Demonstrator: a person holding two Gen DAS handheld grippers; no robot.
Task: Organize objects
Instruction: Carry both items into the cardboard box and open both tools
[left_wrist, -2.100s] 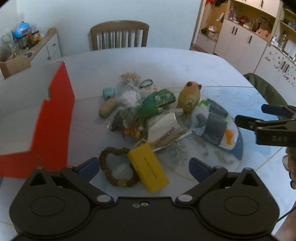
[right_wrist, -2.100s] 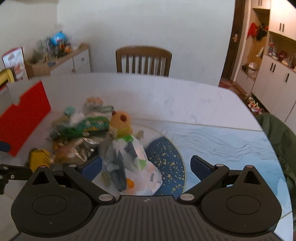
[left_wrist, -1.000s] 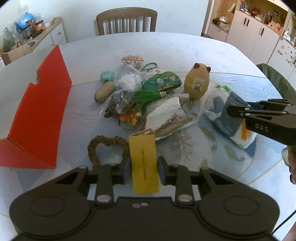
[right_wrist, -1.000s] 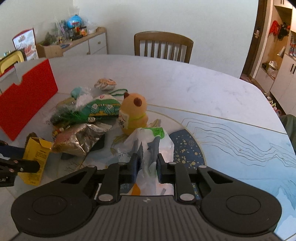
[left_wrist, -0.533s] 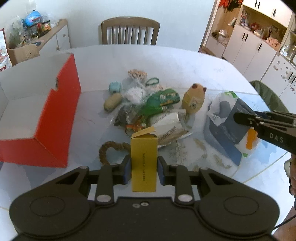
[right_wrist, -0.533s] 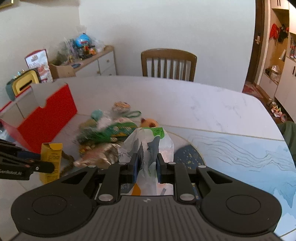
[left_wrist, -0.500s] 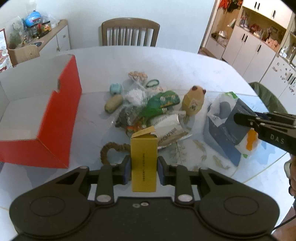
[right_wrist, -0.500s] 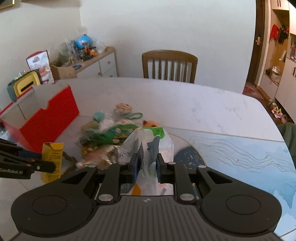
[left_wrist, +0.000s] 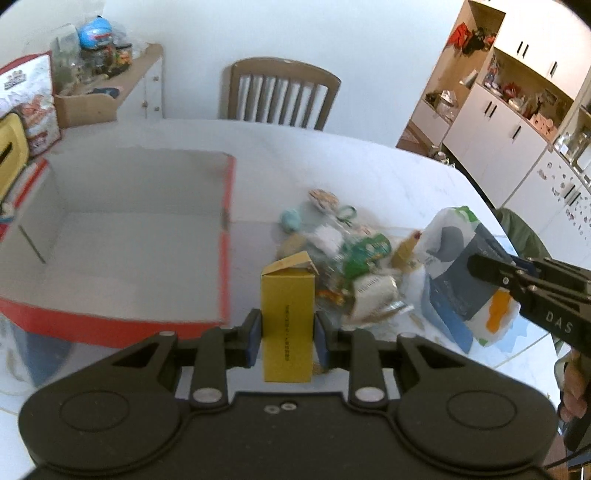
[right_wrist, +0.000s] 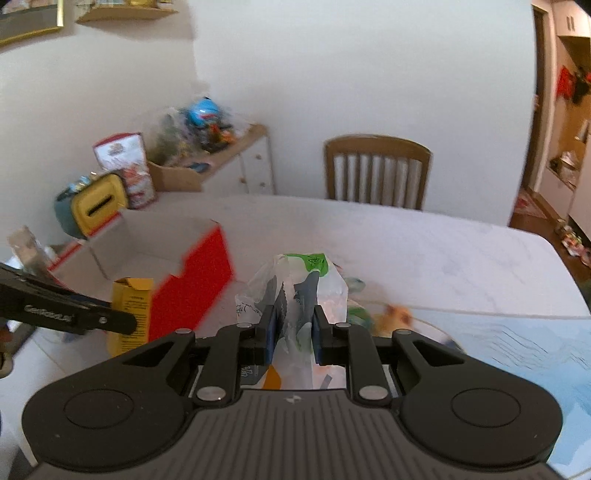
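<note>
A yellow carton (left_wrist: 287, 317) is clamped in the left tongs (left_wrist: 287, 341) beside the red box (left_wrist: 129, 236), and a plastic bag (right_wrist: 295, 295) in the right tongs (right_wrist: 293, 332).

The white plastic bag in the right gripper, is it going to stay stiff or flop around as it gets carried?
The plastic bag looks thin and crinkled, so it will probably flop and sway. The right gripper pinches only a fold of film, so it might slip. It bulges around dark contents, so the weight probably hangs below the grip and may swing.
</note>
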